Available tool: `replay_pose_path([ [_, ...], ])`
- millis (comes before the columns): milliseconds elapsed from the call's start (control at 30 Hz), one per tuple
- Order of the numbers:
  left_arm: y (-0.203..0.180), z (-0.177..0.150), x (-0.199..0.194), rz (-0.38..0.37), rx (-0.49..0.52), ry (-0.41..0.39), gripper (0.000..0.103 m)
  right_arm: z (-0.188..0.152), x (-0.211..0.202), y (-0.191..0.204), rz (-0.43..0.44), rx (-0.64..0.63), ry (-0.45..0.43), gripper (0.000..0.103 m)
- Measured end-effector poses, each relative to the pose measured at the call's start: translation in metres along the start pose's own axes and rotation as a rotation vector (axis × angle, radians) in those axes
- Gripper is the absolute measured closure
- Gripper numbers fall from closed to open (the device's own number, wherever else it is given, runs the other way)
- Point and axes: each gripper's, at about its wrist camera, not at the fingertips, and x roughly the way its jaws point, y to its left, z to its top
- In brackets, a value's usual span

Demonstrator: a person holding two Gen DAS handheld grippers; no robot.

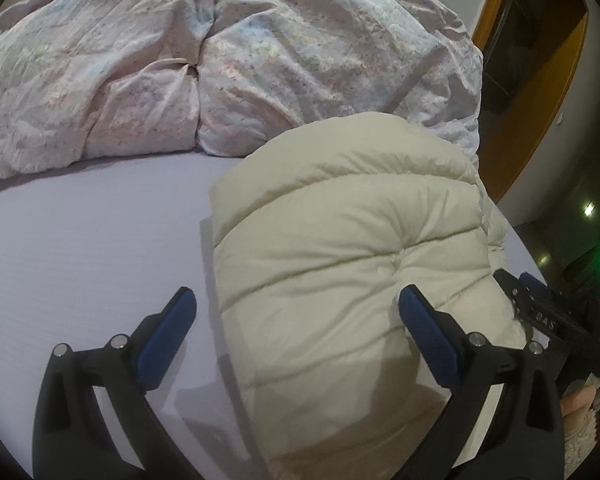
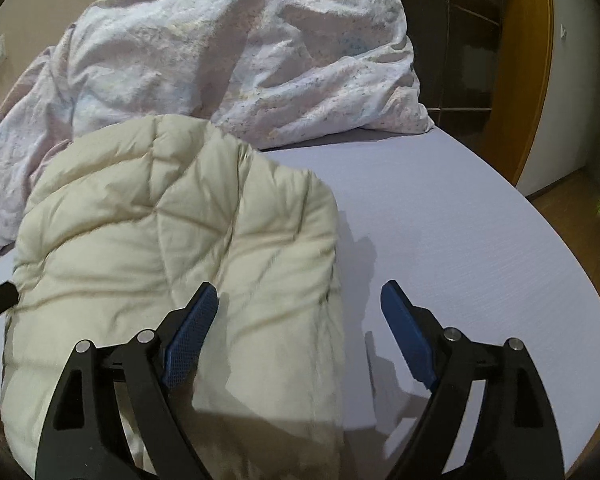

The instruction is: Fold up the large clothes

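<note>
Cream quilted puffer jacket [image 1: 340, 280] lies bunched in a folded bundle on the pale lavender bed sheet [image 1: 80, 240], its far end up against the crumpled pink floral duvet [image 1: 180, 60] that's heaped at the far side of the bed. My left gripper [image 1: 296, 308] is spread wide, nothing held: its left blue pad [image 1: 168, 332] sits over bare sheet, its right one over the jacket's near end, so it straddles the jacket's left edge. My right gripper [image 2: 300, 304] is also wide apart and holding nothing: its left blue pad [image 2: 192, 336] is over the jacket [image 2: 160, 240], its right one over the sheet [image 2: 460, 220], straddling the jacket's right edge. Can't tell whether either pad actually touches the fabric. From the right wrist view the duvet [image 2: 220, 60] sits just behind the jacket. Orange-brown wooden door frame [image 2: 524, 60] stands past the bed's far right corner.
</note>
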Motion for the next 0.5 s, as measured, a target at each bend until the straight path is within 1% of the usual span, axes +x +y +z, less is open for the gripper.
replay_pose_path([
  [200,0.013,-0.007,-0.009,-0.020,-0.039,0.029,0.003,-0.010,-0.015,0.000,0.040,0.002,0.012,0.017],
  [267,0.017,-0.010,-0.010,-0.038,-0.055,0.048,0.003,-0.013,-0.017,0.000,0.053,0.006,0.021,0.016],
  [400,0.024,-0.016,-0.008,-0.068,-0.084,0.075,0.003,-0.017,-0.016,-0.014,0.135,0.072,0.071,0.010],
  [500,0.021,-0.020,-0.006,-0.079,-0.071,0.084,0.003,-0.019,-0.009,-0.025,0.205,0.125,0.124,0.008],
])
